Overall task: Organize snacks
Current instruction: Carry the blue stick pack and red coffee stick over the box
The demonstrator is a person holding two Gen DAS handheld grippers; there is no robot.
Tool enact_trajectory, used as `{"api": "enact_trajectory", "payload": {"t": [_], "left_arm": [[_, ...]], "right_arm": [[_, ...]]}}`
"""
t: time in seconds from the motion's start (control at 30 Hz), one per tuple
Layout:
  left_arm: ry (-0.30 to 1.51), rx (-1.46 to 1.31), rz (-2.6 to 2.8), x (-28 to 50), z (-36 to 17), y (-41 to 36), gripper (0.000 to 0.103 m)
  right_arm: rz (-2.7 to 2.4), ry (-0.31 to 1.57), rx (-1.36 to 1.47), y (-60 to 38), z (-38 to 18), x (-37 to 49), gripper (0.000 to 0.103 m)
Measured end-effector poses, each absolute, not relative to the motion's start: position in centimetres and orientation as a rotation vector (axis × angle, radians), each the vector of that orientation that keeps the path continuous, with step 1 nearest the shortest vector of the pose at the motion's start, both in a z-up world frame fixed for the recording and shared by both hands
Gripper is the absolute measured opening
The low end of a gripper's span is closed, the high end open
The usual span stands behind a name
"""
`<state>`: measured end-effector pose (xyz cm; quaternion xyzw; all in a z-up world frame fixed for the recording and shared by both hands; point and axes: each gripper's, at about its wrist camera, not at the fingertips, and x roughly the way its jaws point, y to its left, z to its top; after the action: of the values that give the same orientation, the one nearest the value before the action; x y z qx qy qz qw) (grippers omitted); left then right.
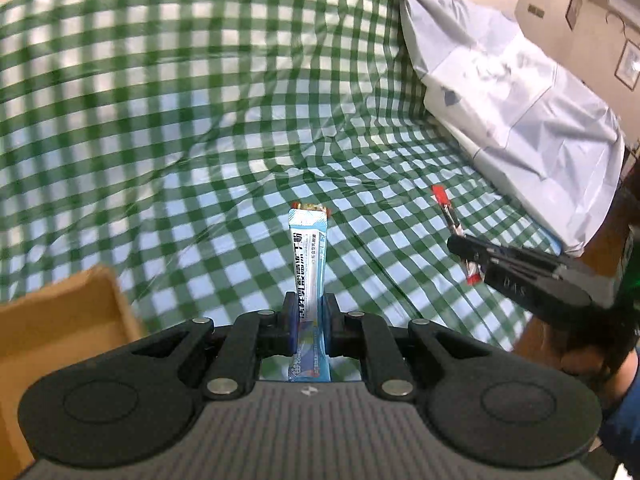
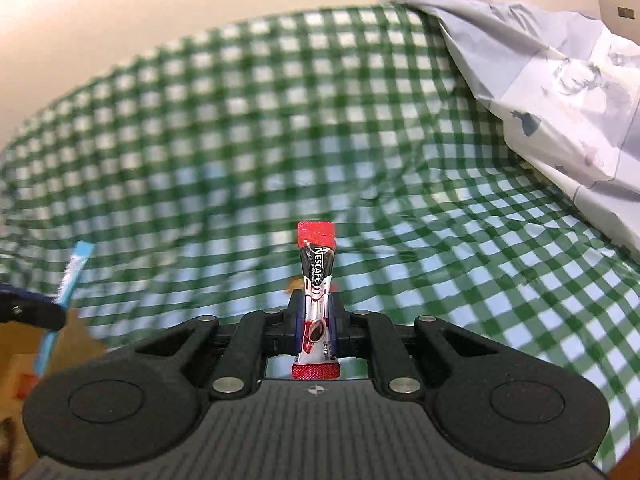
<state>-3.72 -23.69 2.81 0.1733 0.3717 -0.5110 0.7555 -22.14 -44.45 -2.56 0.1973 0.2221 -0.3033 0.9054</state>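
My left gripper is shut on a light-blue stick sachet that points away from me above the green checked cloth. My right gripper is shut on a red and black Nescafe stick. In the left wrist view the right gripper shows at the right with the red stick. In the right wrist view the left gripper's blue sachet shows at the left edge. A small red-orange wrapped snack lies on the cloth just past the blue sachet's tip.
A cardboard box stands at the lower left; it also shows in the right wrist view. A crumpled white plastic bag lies along the right side of the cloth. A beige wall is behind.
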Motion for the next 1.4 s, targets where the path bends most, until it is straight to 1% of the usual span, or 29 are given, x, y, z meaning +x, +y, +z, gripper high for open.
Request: {"api": "enact_trajectory", "payload": {"t": [0.2,0.5,0.63,0.77,0.97,1.4], "left_arm": [[0.8,0.36,-1.042,-8.2,4.7,-14.5,0.013],[0.869,0.311,-0.867,-11.1,2.6,-1.2,0.013],[0.868,0.299,-0.785,-11.9,1.5,3.8,0.013],[0.882,0.252,-0.725,-12.1,1.4,8.1,0.013],[0.873,0.203,-0.688,-12.0,1.8,11.1,0.013],[0.918,0.174,-0.618,-10.4,1.1,11.6,0.013]], "right_arm": [[-0.501,0.461,0.4,-35.1,0.5,-25.3,0.012],[-0.251,0.577,0.434,-22.4,1.5,-27.4,0.012],[-0.157,0.627,0.38,-17.1,2.0,-27.7,0.012],[-0.116,0.635,0.304,-14.2,3.0,-27.7,0.012],[-0.111,0.648,0.259,-12.3,3.5,-27.3,0.012],[-0.12,0.689,0.214,-11.1,3.1,-27.0,0.012]]}}
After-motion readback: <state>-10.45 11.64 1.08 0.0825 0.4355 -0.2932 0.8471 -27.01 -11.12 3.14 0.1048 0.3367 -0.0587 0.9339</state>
